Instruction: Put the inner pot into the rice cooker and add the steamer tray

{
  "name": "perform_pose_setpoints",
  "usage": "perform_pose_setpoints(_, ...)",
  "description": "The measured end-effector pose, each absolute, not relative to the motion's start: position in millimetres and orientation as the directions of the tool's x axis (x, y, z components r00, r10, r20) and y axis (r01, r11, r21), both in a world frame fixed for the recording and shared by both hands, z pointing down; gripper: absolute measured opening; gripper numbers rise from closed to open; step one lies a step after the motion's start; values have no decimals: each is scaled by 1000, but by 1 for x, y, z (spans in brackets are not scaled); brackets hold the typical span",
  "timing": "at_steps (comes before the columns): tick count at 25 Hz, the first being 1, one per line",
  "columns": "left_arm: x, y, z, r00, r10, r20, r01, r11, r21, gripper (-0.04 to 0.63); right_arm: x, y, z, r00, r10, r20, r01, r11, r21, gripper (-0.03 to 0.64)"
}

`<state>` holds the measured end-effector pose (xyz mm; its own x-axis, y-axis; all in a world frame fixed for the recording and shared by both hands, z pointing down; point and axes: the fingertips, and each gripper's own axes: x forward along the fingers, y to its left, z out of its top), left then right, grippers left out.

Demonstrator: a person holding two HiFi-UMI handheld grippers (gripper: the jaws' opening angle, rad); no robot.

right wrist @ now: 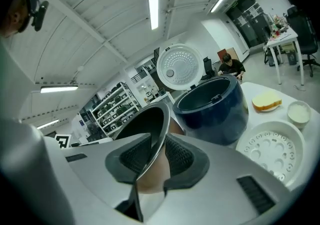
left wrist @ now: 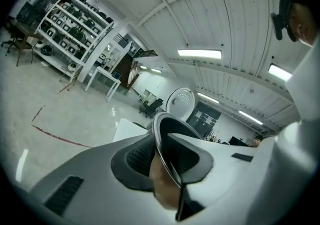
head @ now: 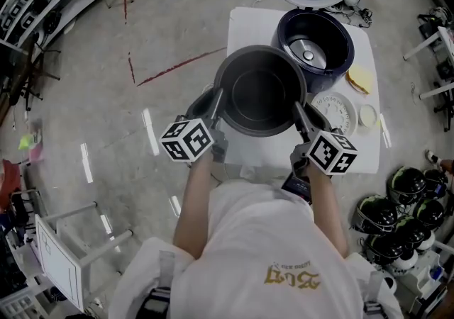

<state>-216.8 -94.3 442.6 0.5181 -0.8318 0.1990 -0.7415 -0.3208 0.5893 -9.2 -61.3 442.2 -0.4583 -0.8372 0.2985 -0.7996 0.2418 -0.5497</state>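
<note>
The person wears a white short-sleeved shirt (head: 262,254) with a gold print (head: 292,277) on its chest. Ahead of the shirt, the left hand-held gripper (head: 215,101) and the right hand-held gripper (head: 299,108) are grey with dark ribbed pads (left wrist: 137,156). Each one carries a black-and-white marker cube (head: 186,139).

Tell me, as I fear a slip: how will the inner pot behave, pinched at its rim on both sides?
The inner pot looks like rigid metal, so it probably won't flex. Its thin, smooth rim, pinched by the left claw and right claw, may slide or pivot if either grip loosens. It's deep and wide, so probably heavy for such narrow grips.
</note>
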Motion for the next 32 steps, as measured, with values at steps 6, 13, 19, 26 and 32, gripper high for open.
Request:
perform_pose_setpoints(6, -220, -103, 404, 522, -843, 130, -738, -370, 565, 86, -12, -70, 413, -460, -855, 241, -803, 284, -524, 100)
perform_pose_setpoints(13, -214, -115, 366, 557, -829, 53, -705, -438, 558, 86, -7, -77, 372, -435, -882, 179, -817, 304, -490, 100)
perform_pose_setpoints(19, -186, -134, 343, 596, -803, 15, -672, -489, 556, 87, 20, -88, 347, -404, -904, 141, -828, 295, -477, 100)
perform_pose_setpoints(26, -150, -157, 328, 626, -780, 4, -656, -523, 544, 86, 54, -105, 340, -374, -918, 131, -829, 268, -491, 100)
perform_pose_setpoints(32, -126, -181, 317, 657, -754, -11, -621, -549, 559, 89, 77, -124, 318, -363, -925, 111, -841, 274, -466, 101)
